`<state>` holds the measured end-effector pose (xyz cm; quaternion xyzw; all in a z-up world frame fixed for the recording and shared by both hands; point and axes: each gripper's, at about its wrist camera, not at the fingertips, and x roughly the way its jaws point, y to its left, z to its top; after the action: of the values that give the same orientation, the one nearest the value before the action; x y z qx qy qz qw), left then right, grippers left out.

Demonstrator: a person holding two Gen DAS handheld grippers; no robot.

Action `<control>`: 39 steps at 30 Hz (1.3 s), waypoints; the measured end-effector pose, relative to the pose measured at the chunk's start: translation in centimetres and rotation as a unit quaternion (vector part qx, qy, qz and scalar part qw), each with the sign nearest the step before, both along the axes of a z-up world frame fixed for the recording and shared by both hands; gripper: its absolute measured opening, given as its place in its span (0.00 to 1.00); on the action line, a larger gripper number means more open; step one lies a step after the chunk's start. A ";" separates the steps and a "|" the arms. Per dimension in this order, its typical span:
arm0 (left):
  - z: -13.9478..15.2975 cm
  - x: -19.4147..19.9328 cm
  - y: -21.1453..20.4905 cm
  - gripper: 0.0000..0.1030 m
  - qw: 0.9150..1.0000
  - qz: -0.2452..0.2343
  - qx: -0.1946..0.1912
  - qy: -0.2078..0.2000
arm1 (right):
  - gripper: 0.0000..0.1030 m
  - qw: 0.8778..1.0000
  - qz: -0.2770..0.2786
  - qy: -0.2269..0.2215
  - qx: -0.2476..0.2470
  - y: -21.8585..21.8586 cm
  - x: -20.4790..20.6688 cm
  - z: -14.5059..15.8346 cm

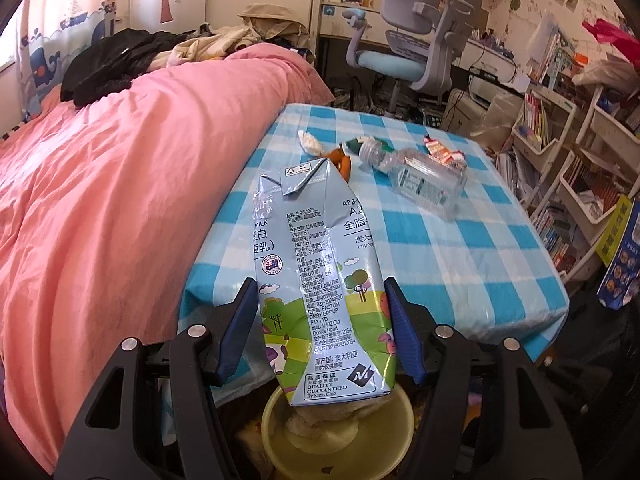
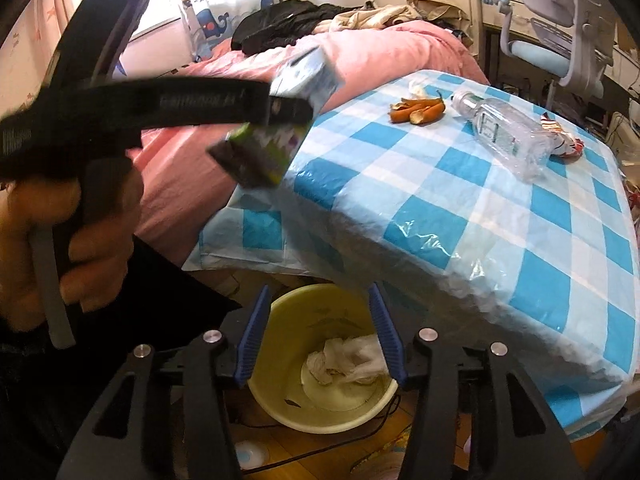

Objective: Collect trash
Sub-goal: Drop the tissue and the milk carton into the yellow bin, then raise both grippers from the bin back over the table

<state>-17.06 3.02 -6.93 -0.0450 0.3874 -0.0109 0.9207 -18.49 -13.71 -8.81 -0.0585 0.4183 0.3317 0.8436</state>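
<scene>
**Left tongs pinch milk carton above bin; right tongs spread and empty**

Left gripper (image 1: 325, 330) pinches a crumpled pale-blue milk carton (image 1: 320, 272) over the round yellow plastic bin (image 2: 280, 396) on the floor. Right gripper (image 2: 320, 336) stands spread, empty, above crumpled white tissue (image 2: 348, 360) in that bin. On the blue-checked tablecloth (image 2: 500, 240) lie orange peel (image 2: 418, 112), a clear plastic bottle (image 2: 508, 132) and a red wrapper (image 2: 566, 142).

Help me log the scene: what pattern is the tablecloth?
Blue-and-white checks on the tablecloth, clearest in the right wrist view.

tablecloth (image 1: 440, 240) – blue-white check | bin (image 2: 280, 400) – pale yellow | duvet (image 1: 100, 180) – pink
</scene>
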 end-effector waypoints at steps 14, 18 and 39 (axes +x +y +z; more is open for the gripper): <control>-3.9 -3.3 -2.2 0.59 0.997 -0.023 0.016 0.073 | 0.59 0.999 -0.047 -0.021 0.010 -2.0 -0.3 1.3; -5.6 -4.2 -2.6 0.60 0.993 -0.033 0.010 0.112 | 0.60 0.998 -0.058 -0.023 0.012 -2.6 -0.4 1.5; -4.6 -5.0 -1.6 0.89 0.997 0.006 0.009 0.079 | 0.67 0.996 -0.082 -0.030 0.003 -3.1 -0.6 1.5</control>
<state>-22.02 1.41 -11.52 -0.0396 0.4585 0.0013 0.8878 -19.12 -16.81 -7.29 -0.0317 0.3951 0.2607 0.8803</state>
